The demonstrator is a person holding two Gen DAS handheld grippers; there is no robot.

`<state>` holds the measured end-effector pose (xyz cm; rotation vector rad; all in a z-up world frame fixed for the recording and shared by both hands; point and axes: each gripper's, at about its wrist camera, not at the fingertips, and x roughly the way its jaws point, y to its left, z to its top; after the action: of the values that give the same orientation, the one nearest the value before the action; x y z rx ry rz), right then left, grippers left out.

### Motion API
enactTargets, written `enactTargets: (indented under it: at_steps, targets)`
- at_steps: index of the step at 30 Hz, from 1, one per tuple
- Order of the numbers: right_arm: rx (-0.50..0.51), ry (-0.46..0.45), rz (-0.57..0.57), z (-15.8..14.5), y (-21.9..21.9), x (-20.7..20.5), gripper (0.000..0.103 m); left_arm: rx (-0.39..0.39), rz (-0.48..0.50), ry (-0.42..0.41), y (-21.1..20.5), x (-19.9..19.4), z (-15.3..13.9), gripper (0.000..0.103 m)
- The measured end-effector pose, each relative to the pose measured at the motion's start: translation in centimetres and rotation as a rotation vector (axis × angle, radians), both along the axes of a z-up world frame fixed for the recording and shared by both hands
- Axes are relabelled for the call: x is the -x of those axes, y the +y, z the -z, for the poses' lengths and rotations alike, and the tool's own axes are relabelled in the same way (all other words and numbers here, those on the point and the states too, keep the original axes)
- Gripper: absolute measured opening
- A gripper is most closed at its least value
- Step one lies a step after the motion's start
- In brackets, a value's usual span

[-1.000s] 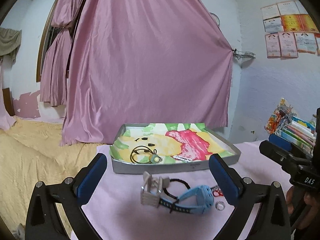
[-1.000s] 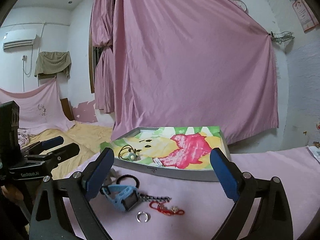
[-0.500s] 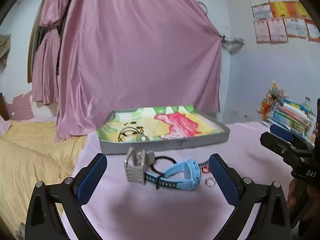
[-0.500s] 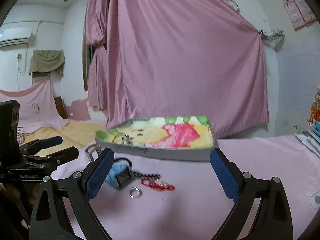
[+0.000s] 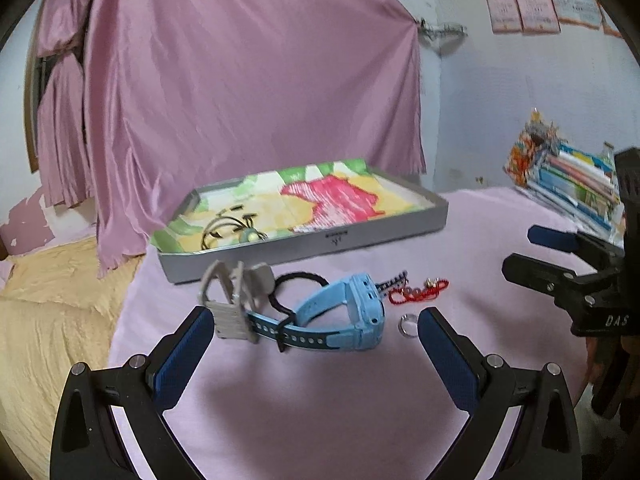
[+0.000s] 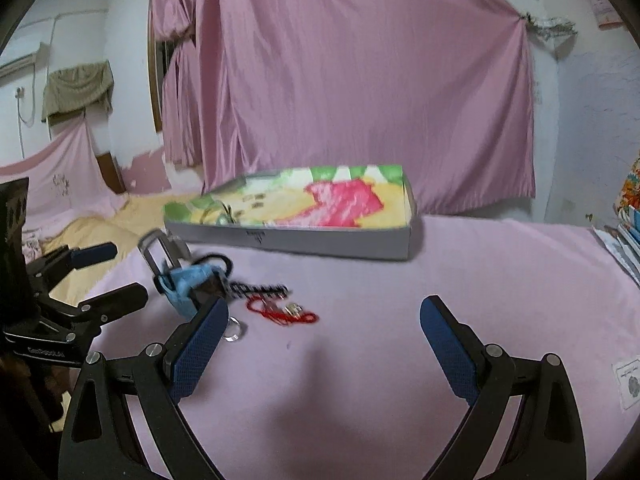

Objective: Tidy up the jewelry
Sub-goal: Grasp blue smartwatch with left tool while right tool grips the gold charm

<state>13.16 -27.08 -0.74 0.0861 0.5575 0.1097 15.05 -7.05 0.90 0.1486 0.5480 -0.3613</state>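
Left tool (image 5: 312,344): blue-padded fingers spread wide, holding nothing, low over the counter in front of the watch.
Right tool (image 6: 320,344): fingers wide apart and empty, over bare pink cloth to the right of the loose pieces.
Counter (image 6: 460,280): covered with a pale pink cloth.
Light blue plastic wristwatch (image 5: 344,316): on the cloth between the left tool's fingers in its own view, strap looped and standing on edge.
Beige ridged hair claw clip (image 5: 234,300): just left of the watch, touching its strap.
Black elastic hair tie (image 5: 296,280): behind the watch, partly hidden by it.
Red cord bracelet with small beads (image 5: 418,290): right of the watch, apart from it.
Small silver ring (image 5: 408,324): on the cloth near the left tool's right finger.
Shallow grey tray with a colourful cartoon lining (image 5: 320,240): behind the loose pieces.
Dark cord necklace with a pale pendant (image 5: 236,232): inside the tray, at its left end.
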Motion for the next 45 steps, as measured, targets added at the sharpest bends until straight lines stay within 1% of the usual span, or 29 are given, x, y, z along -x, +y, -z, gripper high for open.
enactTargets:
  at_steps: [6,8,9,10,11,12,13,14,16,18,20,22,24,26,27,28,29,31,32,34,38,40,42,43,45]
  targets:
    - [-0.049,0.108,-0.058,0.6,-1.0,-2.0,0.094,0.012,0.040,0.075,-0.7,-1.2,0.4,0.102]
    - [-0.073,0.137,-0.081,0.8,-1.2,-2.8,0.092,0.018,0.052,0.084,-0.9,-1.4,0.5,0.102]
    - [-0.076,0.149,-0.089,0.9,-1.2,-3.2,0.085,0.019,0.059,0.089,-1.1,-1.5,0.5,0.102]
    - [-0.076,0.161,-0.099,1.0,-1.1,-3.5,0.076,0.018,0.066,0.092,-1.3,-1.6,0.5,0.102]
    - [-0.074,0.175,-0.112,1.1,-0.9,-4.0,0.071,0.015,0.074,0.096,-1.5,-1.8,0.5,0.101]
    - [-0.072,0.183,-0.119,1.2,-0.8,-4.2,0.067,0.012,0.083,0.099,-1.8,-1.8,0.5,0.097]
    - [-0.069,0.192,-0.128,1.2,-0.6,-4.6,0.066,0.009,0.090,0.103,-1.9,-1.9,0.5,0.092]
    - [-0.068,0.199,-0.140,1.3,-0.4,-5.0,0.065,0.006,0.099,0.110,-2.2,-2.1,0.6,0.089]
    - [-0.068,0.210,-0.161,1.2,0.0,-5.7,0.050,0.002,0.109,0.124,-2.6,-2.3,0.7,0.080]
    - [-0.065,0.221,-0.180,1.2,0.4,-6.3,0.048,0.001,0.117,0.142,-2.9,-2.5,0.8,0.075]
    - [-0.055,0.232,-0.201,1.2,1.0,-6.9,0.043,0.001,0.116,0.158,-3.0,-2.9,1.0,0.070]
    - [-0.045,0.244,-0.213,1.3,1.4,-7.3,0.038,0.002,0.113,0.175,-3.1,-3.2,1.1,0.062]
    - [-0.032,0.259,-0.226,1.5,1.8,-7.8,0.032,0.002,0.101,0.190,-3.0,-3.5,1.2,0.058]
    - [-0.020,0.275,-0.234,1.7,2.2,-8.2,0.032,0.014,0.089,0.198,-2.8,-3.8,1.3,0.054]
    - [-0.015,0.280,-0.236,1.8,2.3,-8.3,0.031,0.024,0.090,0.204,-2.7,-4.0,1.4,0.051]
    - [-0.006,0.288,-0.240,1.9,2.4,-8.4,0.025,0.030,0.090,0.211,-2.6,-4.1,1.4,0.046]
    - [0.002,0.298,-0.245,2.1,2.7,-8.5,0.023,0.033,0.090,0.216,-2.6,-4.2,1.4,0.044]
    - [0.012,0.309,-0.251,2.3,2.8,-8.7,0.022,0.034,0.094,0.224,-2.7,-4.3,1.5,0.039]
    - [0.017,0.313,-0.253,2.4,2.9,-8.8,0.022,0.031,0.098,0.227,-2.8,-4.3,1.5,0.038]
    - [0.016,0.315,-0.260,2.4,3.0,-8.7,0.016,0.024,0.103,0.227,-2.9,-4.2,1.6,0.035]
    - [0.030,0.316,-0.273,2.3,3.4,-8.5,0.014,0.018,0.110,0.245,-3.2,-4.2,1.7,0.031]
    - [0.032,0.319,-0.281,2.2,3.4,-8.5,0.012,0.004,0.108,0.262,-3.4,-4.3,1.8,0.025]
    - [0.029,0.321,-0.286,2.2,3.4,-8.4,0.010,-0.005,0.107,0.289,-3.5,-4.4,2.2,0.020]
    - [0.027,0.322,-0.285,2.2,3.4,-8.4,0.008,-0.006,0.107,0.294,-3.6,-4.4,2.2,0.020]
    - [0.016,0.321,-0.283,2.2,3.2,-8.3,0.008,-0.012,0.105,0.294,-3.6,-4.2,2.2,0.019]
